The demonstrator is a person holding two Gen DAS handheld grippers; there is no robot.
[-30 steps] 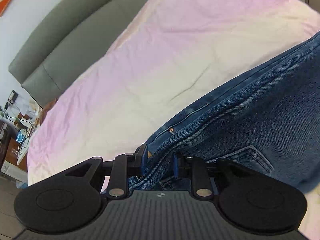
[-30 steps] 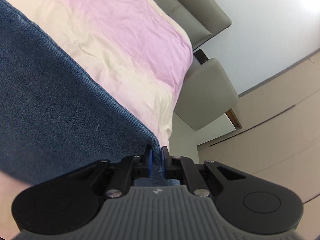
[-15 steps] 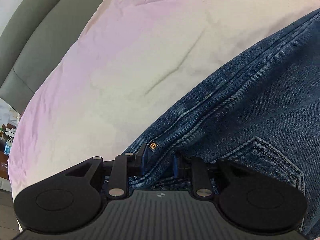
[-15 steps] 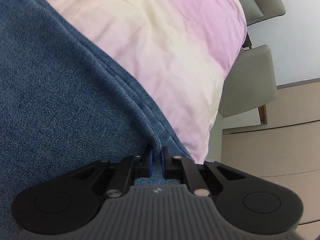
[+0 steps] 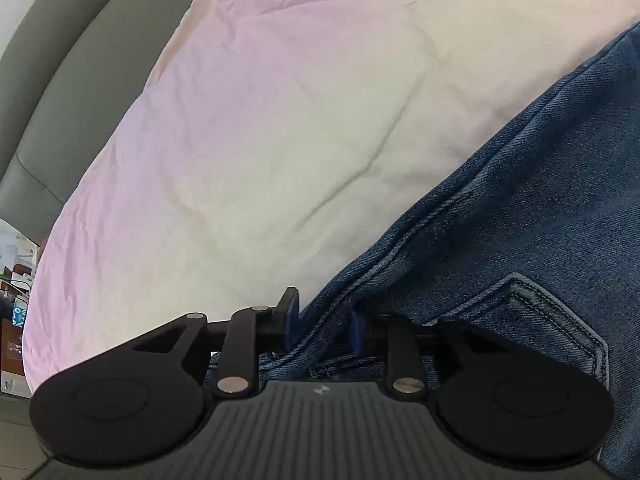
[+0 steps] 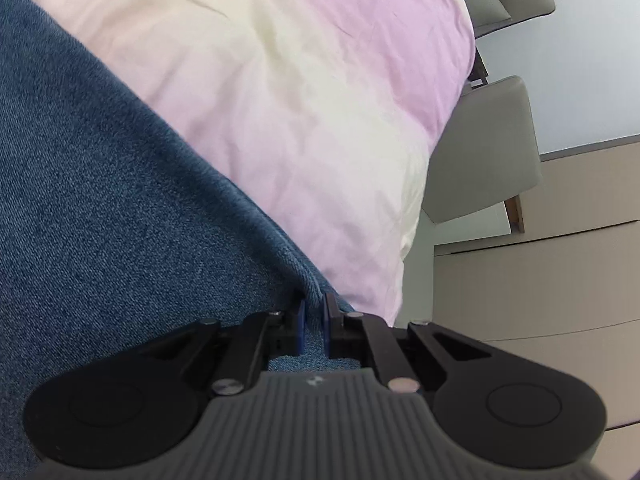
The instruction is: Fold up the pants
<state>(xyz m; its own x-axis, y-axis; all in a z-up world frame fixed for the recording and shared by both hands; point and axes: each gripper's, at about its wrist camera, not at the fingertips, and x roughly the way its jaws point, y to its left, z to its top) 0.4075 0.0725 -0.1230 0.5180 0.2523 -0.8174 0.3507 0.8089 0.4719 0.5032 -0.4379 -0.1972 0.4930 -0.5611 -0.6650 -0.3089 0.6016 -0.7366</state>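
Blue denim pants lie on a pink and cream bed sheet, a back pocket facing up. My left gripper sits low at the pants' waist edge; its jaws are opening, with bunched denim still filling the gap between the pads. In the right wrist view the pants fill the left side. My right gripper is shut on a thin fold at their edge, near the side of the sheet.
A grey padded headboard curves along the bed's far left. A cluttered table shows at the left edge. A grey chair and beige drawers stand just beyond the bed's right side.
Both grippers have come down toward the bed with the pants, which now rest on the sheet. The left view has slid along the waist so the pocket sits closer.
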